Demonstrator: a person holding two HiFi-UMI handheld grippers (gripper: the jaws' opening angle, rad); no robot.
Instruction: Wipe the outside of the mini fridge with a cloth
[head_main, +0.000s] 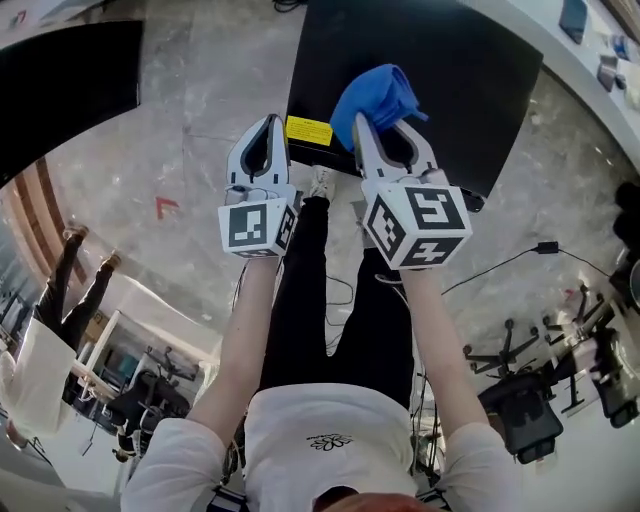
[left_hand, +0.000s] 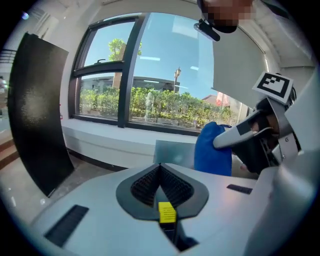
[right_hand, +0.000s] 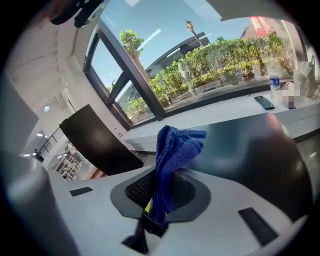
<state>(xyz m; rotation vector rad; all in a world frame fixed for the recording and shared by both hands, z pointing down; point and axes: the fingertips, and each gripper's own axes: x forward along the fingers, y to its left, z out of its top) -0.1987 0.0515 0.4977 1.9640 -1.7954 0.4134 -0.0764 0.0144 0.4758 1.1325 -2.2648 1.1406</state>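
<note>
**Cloth gripped over the mini fridge, wiping not yet visible**

The right tongs (head_main: 385, 128) are closed on a blue microfibre cloth (head_main: 375, 98). In the right gripper view, the jaws of the right tongs (right_hand: 160, 186) pinch the lower part of the cloth (right_hand: 172, 150). The rest of it stands up loose and bunched beyond the tips. I think this is done on purpose, so that a soft free pad meets the surface instead of the hard jaws.

The black mini fridge (head_main: 450, 90) stands on the floor in front of the person. Seen from the head view, the cloth lies over the near part of its top, just beyond the yellow label (head_main: 309, 130) at its near edge. Whether the cloth already touches the fridge cannot be told; its folds do not look flattened, so probably it hangs just above.

The left tongs (head_main: 268, 125) hover before the fridge's near edge, beside the label. Their jaws (left_hand: 160, 170) are fully together with nothing between them. This arm seems to be only waiting, kept clear of the wiping path.

By my judgement the task is at its beginning. The next move calls for lowering the cloth flat on the fridge top and drawing it across.
</note>
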